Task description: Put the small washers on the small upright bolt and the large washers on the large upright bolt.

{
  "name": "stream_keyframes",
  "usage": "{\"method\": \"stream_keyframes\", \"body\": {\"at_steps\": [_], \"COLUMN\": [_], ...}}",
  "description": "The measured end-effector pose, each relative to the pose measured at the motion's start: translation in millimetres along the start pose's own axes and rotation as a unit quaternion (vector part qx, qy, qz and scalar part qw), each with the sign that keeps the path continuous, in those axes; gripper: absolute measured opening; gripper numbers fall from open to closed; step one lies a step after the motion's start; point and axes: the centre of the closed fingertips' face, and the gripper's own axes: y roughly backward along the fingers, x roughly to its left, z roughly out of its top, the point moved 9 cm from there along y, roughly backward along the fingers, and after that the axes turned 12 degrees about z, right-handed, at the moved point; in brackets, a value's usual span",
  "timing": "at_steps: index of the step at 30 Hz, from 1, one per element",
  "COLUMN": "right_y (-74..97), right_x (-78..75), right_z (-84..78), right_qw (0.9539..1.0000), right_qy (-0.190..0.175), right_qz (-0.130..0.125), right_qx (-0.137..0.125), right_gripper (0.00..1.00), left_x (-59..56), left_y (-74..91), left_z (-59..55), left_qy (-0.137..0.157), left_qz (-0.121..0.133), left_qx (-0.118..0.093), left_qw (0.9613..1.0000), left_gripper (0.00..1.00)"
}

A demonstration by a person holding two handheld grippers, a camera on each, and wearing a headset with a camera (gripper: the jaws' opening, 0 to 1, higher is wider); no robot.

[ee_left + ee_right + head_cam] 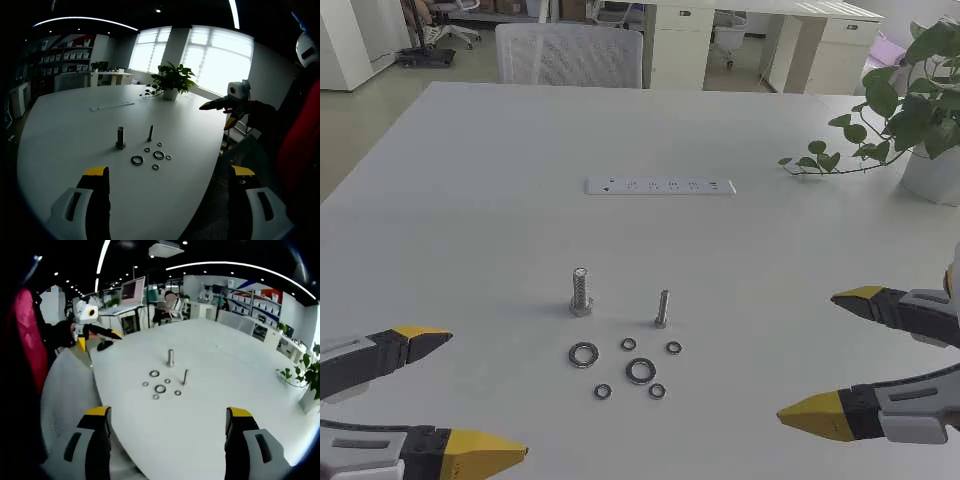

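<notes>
The large upright bolt (581, 292) and the thinner small upright bolt (662, 308) stand side by side on the white table (470, 200). In front of them lie two large washers (583, 354) (640, 371) and several small washers (628, 344), all flat and loose. My left gripper (485, 395) is open at the lower left, well short of the washers. My right gripper (808, 353) is open at the lower right, also apart from them. The left gripper view has the bolts (120, 137) (150, 132) ahead of its open gripper (169, 171). The right gripper view has them (171, 357) (185, 377) beyond its open gripper (168, 412).
A white power strip (660, 186) lies flat behind the bolts. A potted plant (920, 110) in a white pot trails vines over the table's far right. A mesh chair (570, 55) stands at the far edge, with cabinets behind it.
</notes>
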Motion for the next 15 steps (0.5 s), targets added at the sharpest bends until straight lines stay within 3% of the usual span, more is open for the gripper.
{"method": "stream_keyframes", "body": {"at_steps": [15], "right_y": [-0.1], "right_x": [-0.5], "right_z": [-0.2], "right_qw": [1.0], "right_qy": [-0.001], "right_qz": [0.001], "right_qx": [0.001], "right_gripper": [0.94], "left_x": [-0.3], "left_y": [-0.7], "left_z": [0.1], "left_qy": [0.0], "left_qz": [0.001], "left_qx": [0.0], "left_qw": [1.0], "left_gripper": [0.98]}}
